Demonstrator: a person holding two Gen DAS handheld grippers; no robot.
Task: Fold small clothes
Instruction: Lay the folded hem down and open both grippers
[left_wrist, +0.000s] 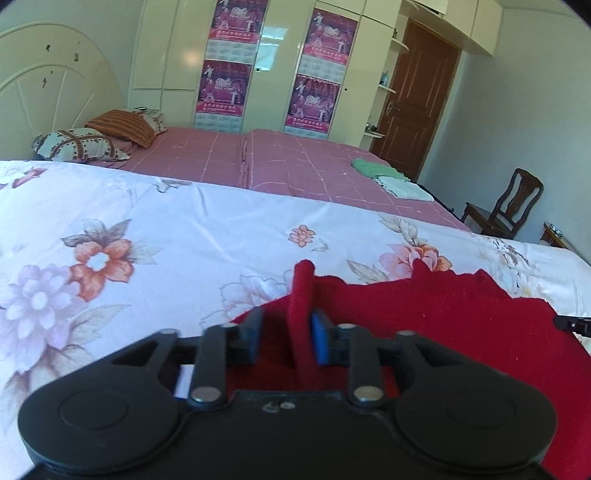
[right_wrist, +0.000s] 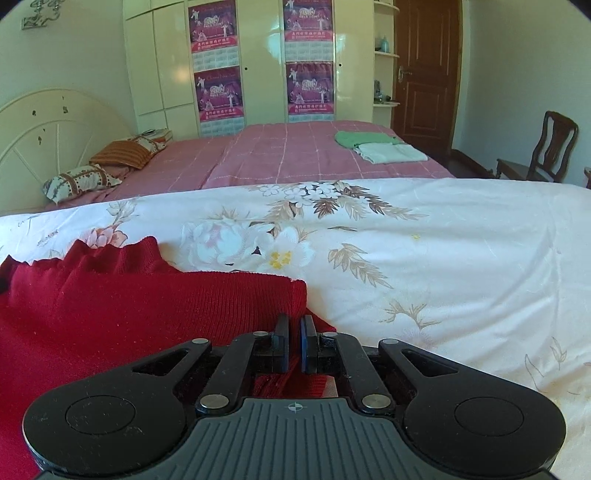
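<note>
A red knit garment (left_wrist: 443, 332) lies on the white floral bedspread (left_wrist: 166, 229). My left gripper (left_wrist: 286, 338) is open over its left edge; a raised fold of the red cloth (left_wrist: 301, 306) stands between the fingers, leaning on the right blue pad (left_wrist: 319, 341), with a gap to the left pad. In the right wrist view the same red garment (right_wrist: 129, 306) spreads to the left. My right gripper (right_wrist: 294, 345) is shut on its right edge, with the cloth pinched between the blue pads.
A pink checked bed (left_wrist: 295, 166) lies beyond, with folded green and white clothes (right_wrist: 380, 146) on it and pillows (left_wrist: 92, 142) at the headboard. A wardrobe with posters (right_wrist: 258, 66), a brown door (right_wrist: 424, 74) and a wooden chair (right_wrist: 543, 151) stand behind.
</note>
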